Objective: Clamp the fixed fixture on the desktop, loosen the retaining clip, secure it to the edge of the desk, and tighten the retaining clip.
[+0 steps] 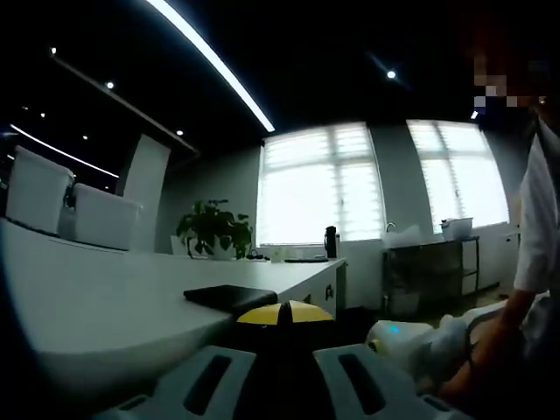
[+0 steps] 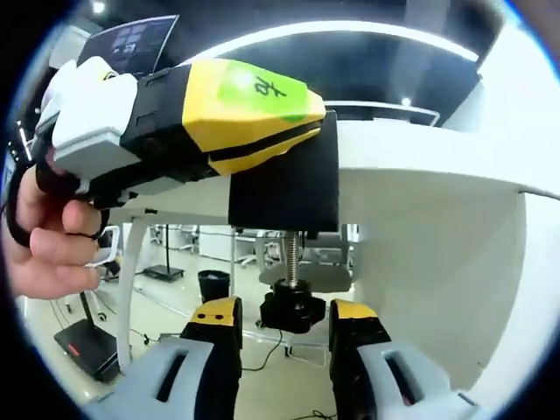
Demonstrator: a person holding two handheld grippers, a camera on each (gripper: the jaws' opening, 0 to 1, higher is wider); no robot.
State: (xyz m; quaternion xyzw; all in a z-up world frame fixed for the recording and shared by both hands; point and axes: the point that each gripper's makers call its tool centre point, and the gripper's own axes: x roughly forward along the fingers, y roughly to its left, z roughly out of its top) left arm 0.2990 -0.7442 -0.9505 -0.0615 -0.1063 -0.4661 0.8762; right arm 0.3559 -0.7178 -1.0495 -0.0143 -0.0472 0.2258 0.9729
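In the left gripper view, the white surface (image 1: 105,297) runs off to the left, with a couple of white chair backs (image 1: 74,206) behind it, a potted plant (image 1: 213,229) at the far end and a flat black thing (image 1: 229,297) lying on top near the edge. The left hand-held gripper (image 1: 282,385) pokes up from the bottom; its yellow tips sit together right at the surface's edge on something dark, but from here I honestly can't tell what's between them. Off to the right there's a person in a white sleeve (image 1: 542,219) and bright windows (image 1: 319,184) behind. In the right gripper view we're looking from below the surface: on the left a hand (image 2: 48,236) holds the left hand-held gripper, yellow nose clamped onto the black fixture (image 2: 284,188), which sits on the edge of the white surface. A threaded screw (image 2: 291,258) hangs down from the fixture, ending in a black knob (image 2: 293,311). The right hand-held gripper (image 2: 289,319) has its yellow-tipped jaws either side of that knob, close in around it, though whether they're actually squeezing it I can't tell.
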